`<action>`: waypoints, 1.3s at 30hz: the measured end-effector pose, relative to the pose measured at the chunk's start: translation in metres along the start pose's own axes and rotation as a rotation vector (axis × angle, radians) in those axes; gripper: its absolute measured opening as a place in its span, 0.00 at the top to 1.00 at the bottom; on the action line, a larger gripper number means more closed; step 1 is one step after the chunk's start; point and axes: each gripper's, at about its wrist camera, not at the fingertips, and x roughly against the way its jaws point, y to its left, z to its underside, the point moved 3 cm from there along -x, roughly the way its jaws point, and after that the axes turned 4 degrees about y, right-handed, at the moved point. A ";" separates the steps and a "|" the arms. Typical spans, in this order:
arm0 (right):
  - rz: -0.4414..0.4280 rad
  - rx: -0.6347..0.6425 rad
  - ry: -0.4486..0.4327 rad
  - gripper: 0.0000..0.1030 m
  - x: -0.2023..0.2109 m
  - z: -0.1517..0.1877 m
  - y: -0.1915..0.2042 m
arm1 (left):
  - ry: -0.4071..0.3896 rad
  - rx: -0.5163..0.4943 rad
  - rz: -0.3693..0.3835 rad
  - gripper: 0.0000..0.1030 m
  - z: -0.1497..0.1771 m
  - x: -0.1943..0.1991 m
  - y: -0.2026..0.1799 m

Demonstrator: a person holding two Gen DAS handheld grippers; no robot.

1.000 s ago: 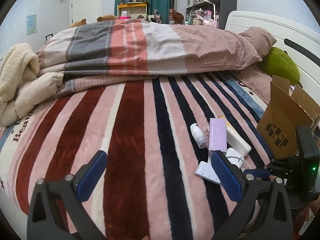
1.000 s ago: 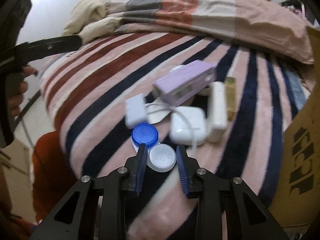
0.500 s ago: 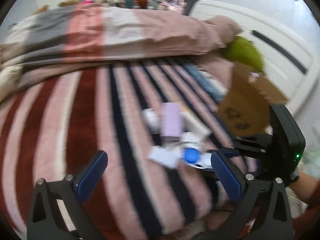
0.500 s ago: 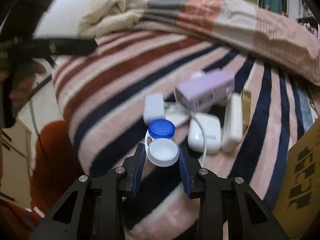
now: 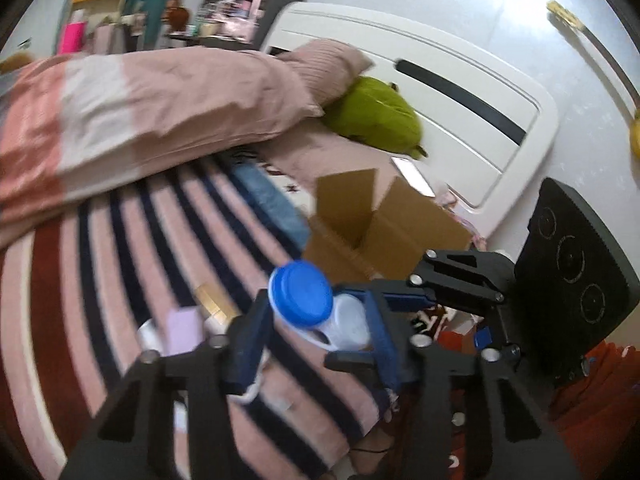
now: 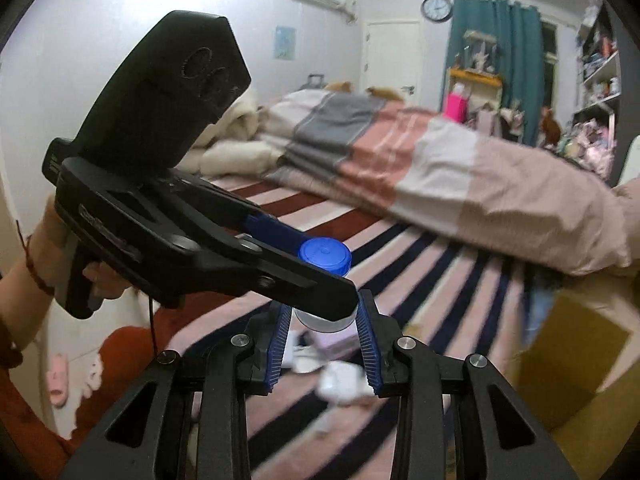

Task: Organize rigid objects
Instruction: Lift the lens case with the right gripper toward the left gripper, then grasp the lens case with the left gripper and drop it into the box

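Contact-lens case of smooth hard plastic, two round cups joined side by side, one with a ribbed blue screw cap (image 5: pixel 301 299) and one with a white cap (image 5: pixel 348 322), hangs in the air above the near edge of the bed. The right tool (image 6: pixel 323 334) has its ridged blue pads closed on the white cup, while the left tool (image 5: pixel 316 336) brackets the blue-capped end — whether its pads actually press the case cannot be told. The case's long axis runs cup to cup, roughly from the right tool towards the left one, so both hands are equally near; I judge either a handover or an unscrewing of the blue cap comes next. Below lies the fuzzy striped fleece blanket (image 5: pixel 120 280) with blurred small things — a lilac box (image 5: pixel 182 326) and white pieces. Further off stands the open brown cardboard box (image 5: pixel 384 224), stiff and matte, the likely destination, then a green plush toy (image 5: pixel 376 120) against the white headboard (image 5: pixel 460 92).
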 end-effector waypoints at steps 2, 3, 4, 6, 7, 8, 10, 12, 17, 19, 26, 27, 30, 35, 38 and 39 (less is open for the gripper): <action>0.031 -0.027 0.003 0.73 0.008 0.002 -0.019 | 0.018 -0.032 0.009 0.66 -0.017 -0.019 -0.014; 0.046 -0.044 0.004 0.73 0.013 0.004 -0.031 | 0.029 -0.043 0.013 0.66 -0.025 -0.029 -0.019; 0.061 -0.058 0.006 0.73 0.018 0.006 -0.042 | 0.042 -0.057 0.023 0.66 -0.036 -0.042 -0.028; 0.093 -0.089 0.024 0.73 0.027 0.012 -0.066 | 0.069 -0.077 0.042 0.66 -0.052 -0.064 -0.039; 0.103 -0.104 0.033 0.73 0.030 0.015 -0.076 | 0.086 -0.085 0.051 0.66 -0.059 -0.076 -0.043; 0.112 -0.123 0.046 0.73 0.033 0.019 -0.086 | 0.102 -0.088 0.059 0.66 -0.066 -0.087 -0.047; 0.127 -0.161 0.082 0.73 0.040 0.026 -0.109 | 0.141 -0.086 0.077 0.66 -0.076 -0.109 -0.056; 0.133 -0.201 0.133 0.73 0.041 0.033 -0.131 | 0.181 -0.087 0.085 0.66 -0.084 -0.130 -0.063; 0.132 -0.250 0.243 0.73 0.034 0.048 -0.165 | 0.256 -0.091 0.068 0.66 -0.090 -0.164 -0.075; 0.129 -0.259 0.276 0.73 0.030 0.052 -0.173 | 0.268 -0.094 0.056 0.60 -0.090 -0.170 -0.077; 0.117 -0.270 0.321 0.63 0.031 0.056 -0.179 | 0.258 -0.089 0.021 0.31 -0.092 -0.168 -0.071; 0.111 -0.271 0.319 0.59 0.031 0.055 -0.178 | 0.252 -0.091 0.015 0.31 -0.092 -0.163 -0.070; 0.114 -0.264 0.311 0.43 0.033 0.052 -0.172 | 0.224 -0.076 0.001 0.27 -0.092 -0.147 -0.064; 0.109 -0.243 0.296 0.15 0.033 0.041 -0.158 | 0.147 -0.058 -0.070 0.20 -0.089 -0.100 -0.048; 0.088 -0.217 0.244 0.14 0.035 0.026 -0.140 | 0.103 -0.051 -0.162 0.17 -0.079 -0.065 -0.032; 0.070 -0.210 0.232 0.14 0.035 0.019 -0.131 | 0.093 -0.049 -0.196 0.16 -0.074 -0.054 -0.027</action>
